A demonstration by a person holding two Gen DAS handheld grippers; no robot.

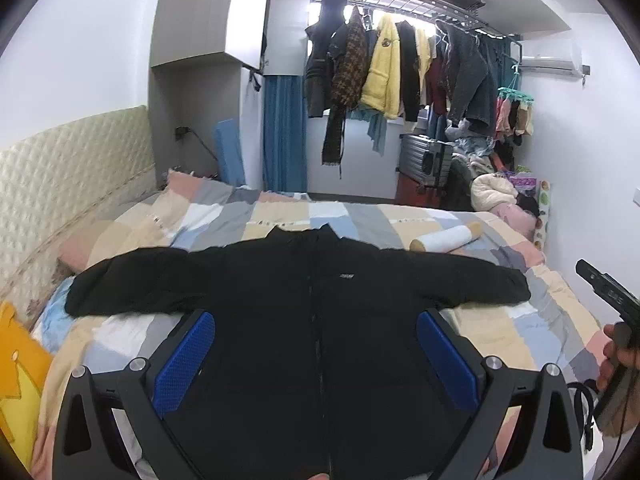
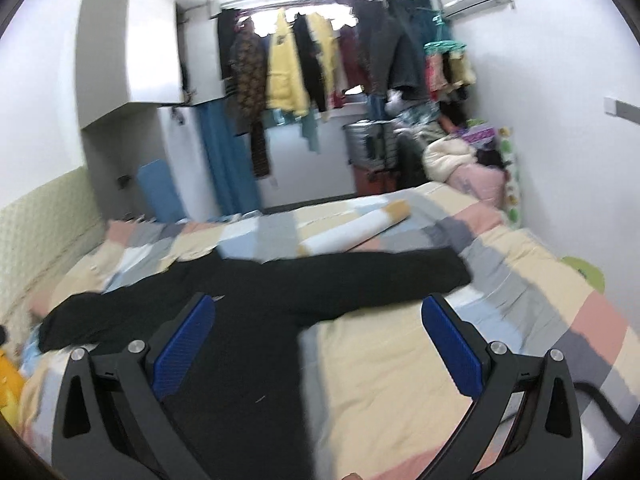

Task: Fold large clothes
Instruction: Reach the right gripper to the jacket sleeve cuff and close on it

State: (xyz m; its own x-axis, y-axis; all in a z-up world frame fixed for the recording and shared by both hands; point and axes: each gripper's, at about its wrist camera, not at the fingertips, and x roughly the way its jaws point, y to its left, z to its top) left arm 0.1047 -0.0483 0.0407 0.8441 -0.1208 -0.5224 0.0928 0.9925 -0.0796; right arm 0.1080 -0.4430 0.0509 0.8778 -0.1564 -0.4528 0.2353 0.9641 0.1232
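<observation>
My left gripper (image 1: pixel 316 344) and right gripper (image 2: pixel 318 340) hang wide open, empty; I'd pinch the black jacket's (image 1: pixel 304 304) right sleeve (image 2: pixel 380 276) at its cuff

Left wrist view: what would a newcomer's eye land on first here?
A black jacket lies spread flat, sleeves out to both sides, on the patchwork bedspread, with the open left gripper hovering over its lower half. Behind it, a white roll lies near the jacket's right sleeve, and a yellow coat stands out among clothes hanging at the window.
</observation>
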